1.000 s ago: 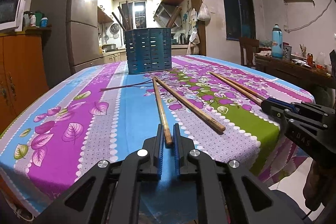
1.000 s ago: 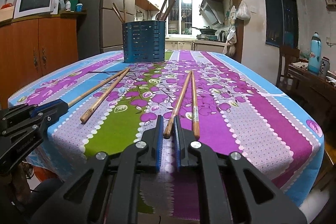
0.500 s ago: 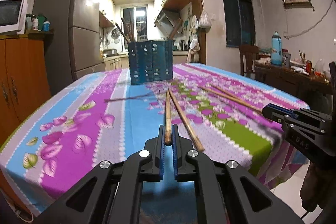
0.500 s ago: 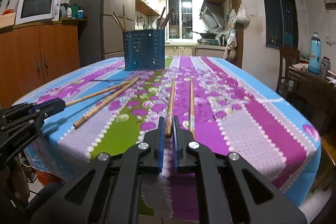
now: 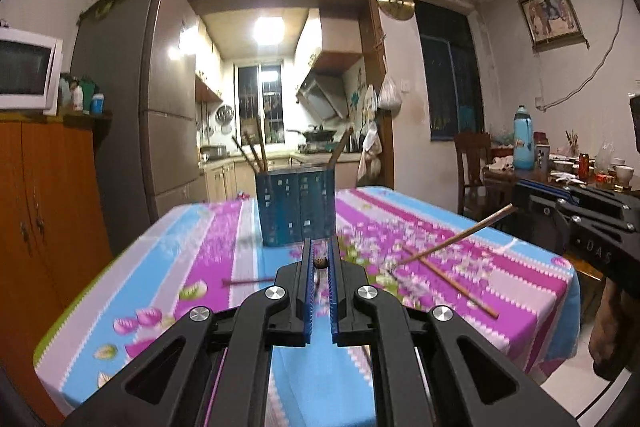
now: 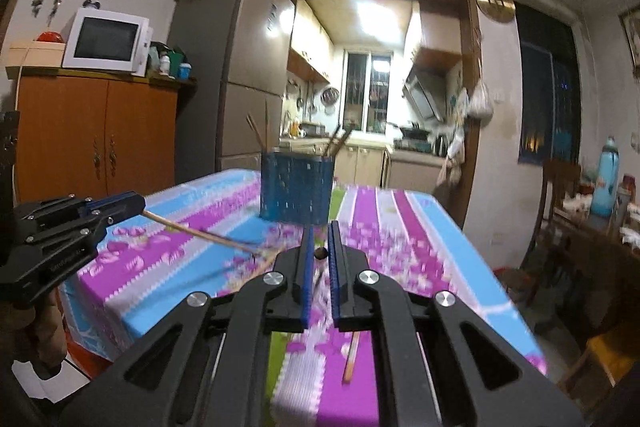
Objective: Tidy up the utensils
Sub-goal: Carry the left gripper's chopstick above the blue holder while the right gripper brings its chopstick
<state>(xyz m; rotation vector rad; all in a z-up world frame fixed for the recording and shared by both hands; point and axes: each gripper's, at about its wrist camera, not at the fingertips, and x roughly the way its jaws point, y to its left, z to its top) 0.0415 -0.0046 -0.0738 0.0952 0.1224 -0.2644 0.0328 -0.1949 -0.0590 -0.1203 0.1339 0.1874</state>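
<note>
Kitchen doorway, tall fridge and an orange cabinet sit behind a worktop point(image 5: 208, 267) covered in a cloth of pink, blue and green flowered stripes.

Left claw point(image 5: 321, 261): its two blue-padded jaws are clamped together on the butt end of a wooden chopstick point(image 5: 321, 262), seen end-on as a small brown dot between the pads. From the right wrist view this same stick point(image 6: 200, 233) runs out of the left claw point(image 6: 138, 205) and slopes down toward the cloth.

Right claw point(image 6: 320, 253): jaws likewise pinched on the end of a second chopstick point(image 6: 320, 253). In the left wrist view that stick point(image 5: 452, 241) slants from the right claw point(image 5: 518, 201) down to the cloth, its far tip low among the flowers; whether it touches is blurred.

Further out, two more chopsticks lie loose on the cloth: one point(image 5: 448, 281) crossing under the raised stick, another point(image 6: 351, 357) near the close edge. At the far middle stands a blue slotted utensil holder point(image 5: 296, 209), several sticks already upright inside.

Handling, as a judgement: these sticks look light, stiff and smooth, so an end grip lets them swing and pivot between the pads. Holding nearer the middle would steady them; a firm, even pinch should prevent slipping while tipping each one into the holder.
</note>
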